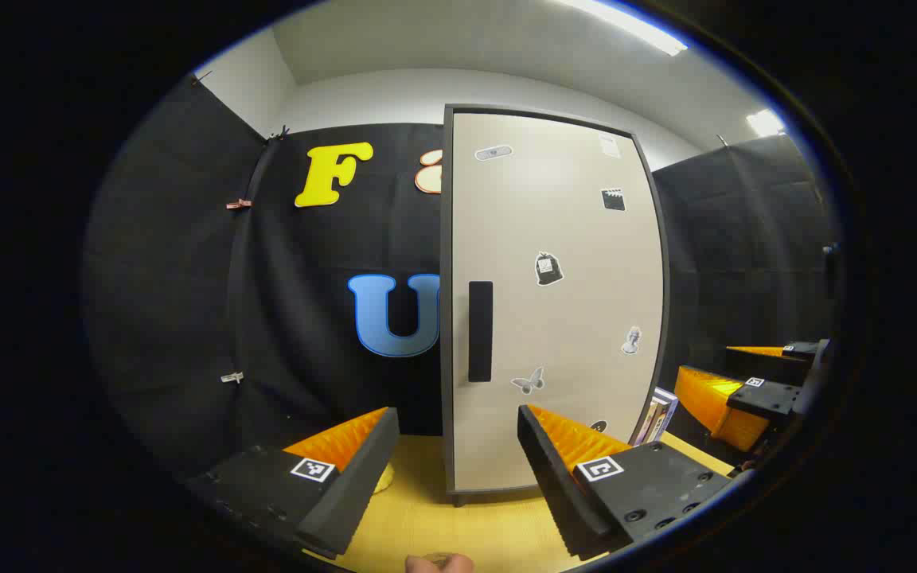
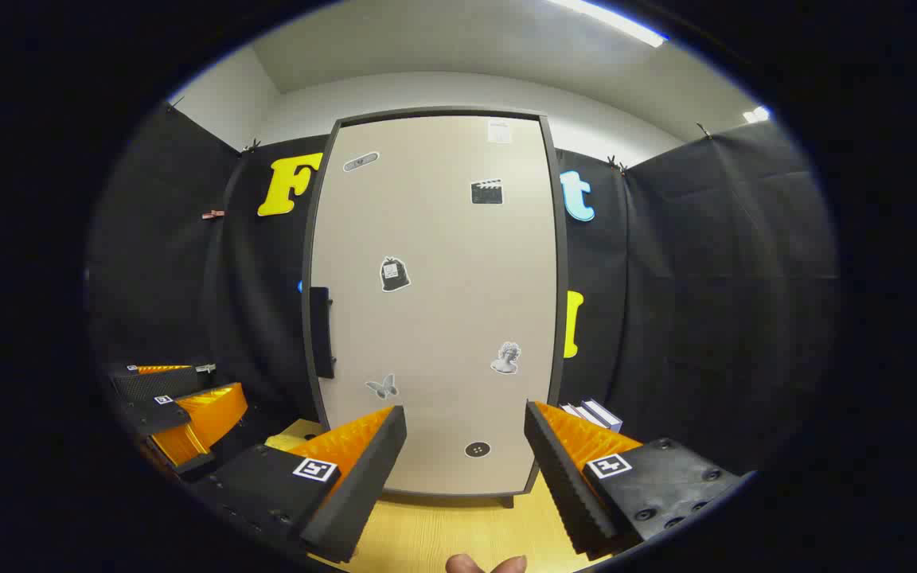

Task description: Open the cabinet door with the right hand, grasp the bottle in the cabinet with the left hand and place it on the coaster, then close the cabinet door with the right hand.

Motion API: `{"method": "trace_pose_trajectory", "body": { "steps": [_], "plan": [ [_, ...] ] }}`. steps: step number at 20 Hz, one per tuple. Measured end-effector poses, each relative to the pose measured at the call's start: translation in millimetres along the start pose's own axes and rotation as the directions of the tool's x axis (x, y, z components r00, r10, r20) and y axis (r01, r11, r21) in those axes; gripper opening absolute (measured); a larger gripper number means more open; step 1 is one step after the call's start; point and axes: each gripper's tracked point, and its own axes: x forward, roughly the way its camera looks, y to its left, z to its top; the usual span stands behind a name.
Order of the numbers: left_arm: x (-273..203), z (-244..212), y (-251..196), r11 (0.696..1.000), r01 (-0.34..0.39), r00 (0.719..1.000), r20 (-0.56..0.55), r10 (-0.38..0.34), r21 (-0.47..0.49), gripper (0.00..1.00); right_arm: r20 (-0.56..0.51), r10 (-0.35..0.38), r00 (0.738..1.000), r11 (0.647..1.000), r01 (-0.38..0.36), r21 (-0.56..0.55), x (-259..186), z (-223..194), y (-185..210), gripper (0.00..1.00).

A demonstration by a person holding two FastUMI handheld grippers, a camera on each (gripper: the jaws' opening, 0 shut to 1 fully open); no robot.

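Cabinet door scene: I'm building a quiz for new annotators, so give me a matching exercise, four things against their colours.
Things:
1. cabinet door
2. door handle
3. tabletop
4. left gripper finger pads

Colours:
A. light wood yellow
B. orange
C. beige
D. black

Pairs: 1-C, 2-D, 3-A, 4-B

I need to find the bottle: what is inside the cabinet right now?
That cannot be seen: the cabinet door is shut and covers the whole inside, so no bottle is visible. Only its stickers and dark handle show, with books standing beside the cabinet.
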Motion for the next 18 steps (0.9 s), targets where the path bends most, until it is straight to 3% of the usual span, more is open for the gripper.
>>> {"method": "trace_pose_trajectory", "body": {
  "steps": [18],
  "plan": [
    [-6.5, 4.0, 9.2, 1.0, -0.012, 1.0, 0.011, 0.012, 0.025, 0.95, -0.004, -0.012, 1.0, 1.0, 0.012, -0.002, -10.3, 1.7, -6.2, 0.98]
  ]
}}
